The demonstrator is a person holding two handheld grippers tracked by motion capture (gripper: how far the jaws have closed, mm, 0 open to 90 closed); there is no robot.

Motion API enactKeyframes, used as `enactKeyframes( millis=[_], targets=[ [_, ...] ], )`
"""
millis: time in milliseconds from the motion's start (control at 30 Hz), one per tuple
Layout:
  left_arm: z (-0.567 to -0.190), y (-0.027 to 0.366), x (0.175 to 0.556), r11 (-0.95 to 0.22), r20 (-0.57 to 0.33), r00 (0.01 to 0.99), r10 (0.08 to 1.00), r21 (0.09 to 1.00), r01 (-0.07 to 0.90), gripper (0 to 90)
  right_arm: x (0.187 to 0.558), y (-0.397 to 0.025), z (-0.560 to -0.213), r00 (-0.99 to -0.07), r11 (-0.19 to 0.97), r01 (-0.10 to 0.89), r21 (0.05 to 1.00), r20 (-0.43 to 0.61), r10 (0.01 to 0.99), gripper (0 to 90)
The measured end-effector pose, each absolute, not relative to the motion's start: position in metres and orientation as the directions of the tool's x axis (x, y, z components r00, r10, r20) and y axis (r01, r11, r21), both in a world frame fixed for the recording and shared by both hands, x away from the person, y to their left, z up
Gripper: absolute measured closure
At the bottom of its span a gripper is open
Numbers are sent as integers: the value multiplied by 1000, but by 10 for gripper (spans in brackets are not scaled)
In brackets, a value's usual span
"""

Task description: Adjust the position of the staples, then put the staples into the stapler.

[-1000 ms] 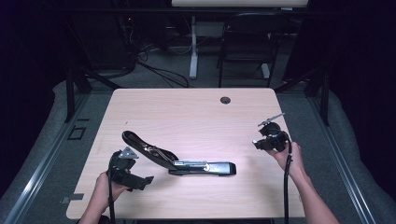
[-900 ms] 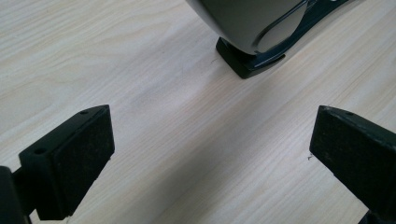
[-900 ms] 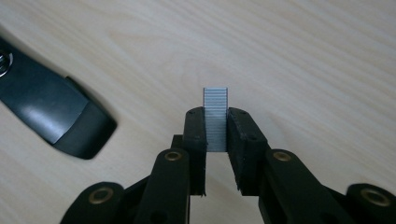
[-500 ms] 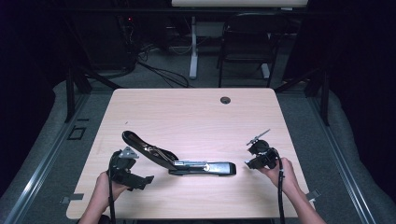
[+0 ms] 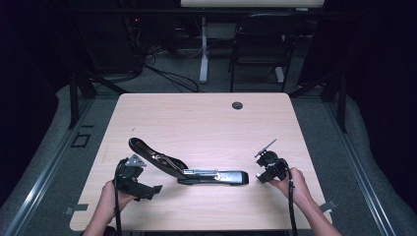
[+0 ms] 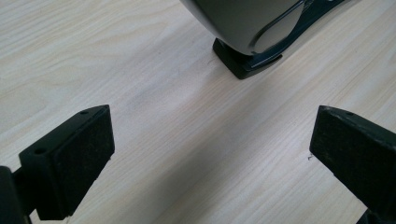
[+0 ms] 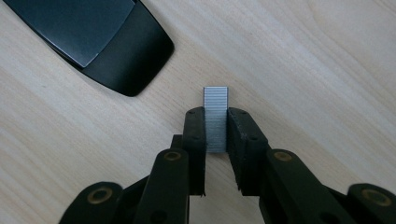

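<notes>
While the right gripper (image 7: 215, 135) clamps a staple strip (image 7: 215, 116) at frame centre, keep it level toward the opened stapler (image 5: 196, 172); left gripper (image 6: 210, 154) gapes wide, holding nothing.

Lab: dark curtains (image 5: 29, 73), floor cables (image 5: 167, 73)

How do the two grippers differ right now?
The left gripper has its jaws spread wide and holds nothing; the right gripper is clamped on a strip of staples. The left sits by the stapler's raised lid, the right by its base end. Both hover low over the table.
</notes>
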State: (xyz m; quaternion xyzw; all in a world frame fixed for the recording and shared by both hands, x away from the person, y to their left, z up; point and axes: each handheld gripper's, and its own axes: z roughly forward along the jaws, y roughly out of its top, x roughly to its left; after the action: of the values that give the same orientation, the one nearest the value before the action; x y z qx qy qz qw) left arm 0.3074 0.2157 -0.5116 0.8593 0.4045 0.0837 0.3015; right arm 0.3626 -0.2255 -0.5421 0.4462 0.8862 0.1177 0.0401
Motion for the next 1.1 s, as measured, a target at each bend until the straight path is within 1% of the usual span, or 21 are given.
enactKeyframes(
  millis=[33, 133, 267, 367, 567, 667, 933, 967, 1033, 1067, 1100],
  targets=[
    [-512, 216, 307, -487, -103, 657, 747, 587, 647, 0, 363, -226, -541, -605, 581, 778, 240, 33, 796, 734],
    [-511, 215, 308, -491, -100, 660, 745, 589, 643, 0, 364, -226, -540, -600, 567, 779, 269, 56, 798, 692],
    [-511, 214, 310, -486, -111, 661, 742, 591, 644, 0, 366, -226, -536, -607, 570, 772, 282, 59, 793, 673],
    [-511, 214, 310, -491, -111, 665, 738, 588, 643, 0, 370, -224, -537, -603, 566, 770, 295, 48, 796, 678],
    [-511, 214, 310, -490, -109, 664, 740, 589, 643, 0, 375, -217, -539, -623, 593, 759, 271, 36, 781, 711],
    [-511, 214, 310, -491, -113, 666, 737, 588, 643, 0, 375, -215, -540, -625, 598, 758, 259, 26, 780, 763],
    [-512, 214, 309, -492, -111, 666, 737, 588, 642, 0, 375, -217, -540, -626, 602, 758, 253, 20, 780, 781],
    [-512, 214, 310, -491, -112, 666, 737, 588, 643, 0, 375, -217, -540, -623, 599, 758, 259, 17, 782, 781],
    [-511, 214, 309, -488, -116, 665, 738, 588, 644, 0, 374, -218, -540, -601, 565, 766, 306, 31, 799, 782],
    [-511, 214, 309, -488, -115, 664, 739, 588, 645, 0, 376, -221, -536, -625, 597, 753, 279, 15, 781, 782],
    [-511, 214, 309, -488, -116, 664, 738, 588, 645, 0, 376, -221, -534, -624, 593, 751, 290, 18, 782, 782]
  ],
)
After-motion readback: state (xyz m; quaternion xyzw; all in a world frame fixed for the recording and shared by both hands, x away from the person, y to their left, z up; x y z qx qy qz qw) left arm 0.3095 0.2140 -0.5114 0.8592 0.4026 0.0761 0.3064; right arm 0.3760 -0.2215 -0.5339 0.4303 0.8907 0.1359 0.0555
